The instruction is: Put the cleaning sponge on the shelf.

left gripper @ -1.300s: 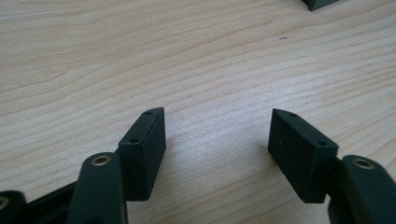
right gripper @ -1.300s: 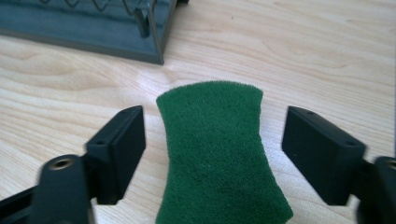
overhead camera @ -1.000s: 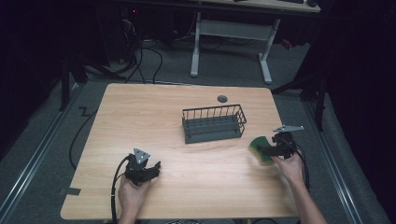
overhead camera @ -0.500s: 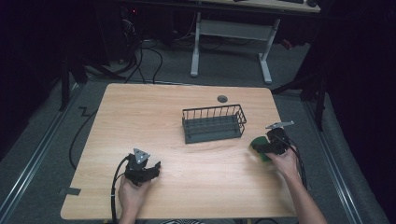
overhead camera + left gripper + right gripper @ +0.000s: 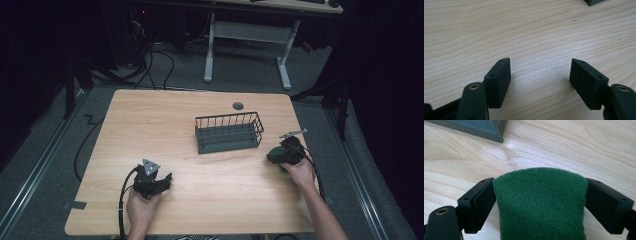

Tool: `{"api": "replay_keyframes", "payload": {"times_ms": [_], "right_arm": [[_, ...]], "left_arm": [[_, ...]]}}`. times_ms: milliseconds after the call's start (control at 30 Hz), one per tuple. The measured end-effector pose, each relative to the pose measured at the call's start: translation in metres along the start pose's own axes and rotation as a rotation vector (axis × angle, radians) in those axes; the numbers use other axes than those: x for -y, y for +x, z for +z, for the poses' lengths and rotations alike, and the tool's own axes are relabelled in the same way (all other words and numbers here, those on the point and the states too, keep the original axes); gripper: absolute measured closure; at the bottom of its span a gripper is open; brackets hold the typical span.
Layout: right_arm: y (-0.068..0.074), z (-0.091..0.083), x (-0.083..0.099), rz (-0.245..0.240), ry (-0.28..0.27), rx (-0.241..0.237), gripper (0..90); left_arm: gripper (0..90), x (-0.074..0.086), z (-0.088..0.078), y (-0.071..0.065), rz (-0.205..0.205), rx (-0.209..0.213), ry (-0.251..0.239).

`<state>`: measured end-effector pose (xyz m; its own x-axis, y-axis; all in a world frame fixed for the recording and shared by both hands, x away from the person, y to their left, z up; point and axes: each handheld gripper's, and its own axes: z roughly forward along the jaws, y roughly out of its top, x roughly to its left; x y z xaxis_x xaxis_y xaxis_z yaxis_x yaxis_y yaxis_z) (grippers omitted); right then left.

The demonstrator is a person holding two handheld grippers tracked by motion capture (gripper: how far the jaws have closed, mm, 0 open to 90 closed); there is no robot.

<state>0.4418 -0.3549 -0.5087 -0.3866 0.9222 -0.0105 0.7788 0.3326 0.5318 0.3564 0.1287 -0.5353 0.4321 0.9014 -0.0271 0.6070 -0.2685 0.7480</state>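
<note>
Green scouring pad clamped between jaws of right gripper, bowed upward from squeeze; held low over wood table, just right of wire basket. Left gripper resting near front edge, jaws wide apart, empty. Risks: soft pad buckling further and slipping out; pad edge catching basket rim if lifted too low; basket nudged sideways.
</note>
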Motion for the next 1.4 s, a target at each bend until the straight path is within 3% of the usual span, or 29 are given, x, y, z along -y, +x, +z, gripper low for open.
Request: {"api": "replay_keyframes", "payload": {"times_ms": [467,900,1400], "right_arm": [[0.004,-0.004,0.001,-0.033,0.002,-0.002,16.6],[0.004,-0.016,0.003,-0.036,-0.012,-0.044,20.2],[0.007,-0.044,0.004,-0.029,-0.067,-0.073,21.4]], "left_arm": [[33.9,0.0,-0.001,0.001,-0.017,0.009,-0.006],[33.8,0.001,-0.001,0.001,-0.017,0.009,-0.006],[33.6,0.001,-0.001,0.001,-0.017,0.01,-0.006]]}}
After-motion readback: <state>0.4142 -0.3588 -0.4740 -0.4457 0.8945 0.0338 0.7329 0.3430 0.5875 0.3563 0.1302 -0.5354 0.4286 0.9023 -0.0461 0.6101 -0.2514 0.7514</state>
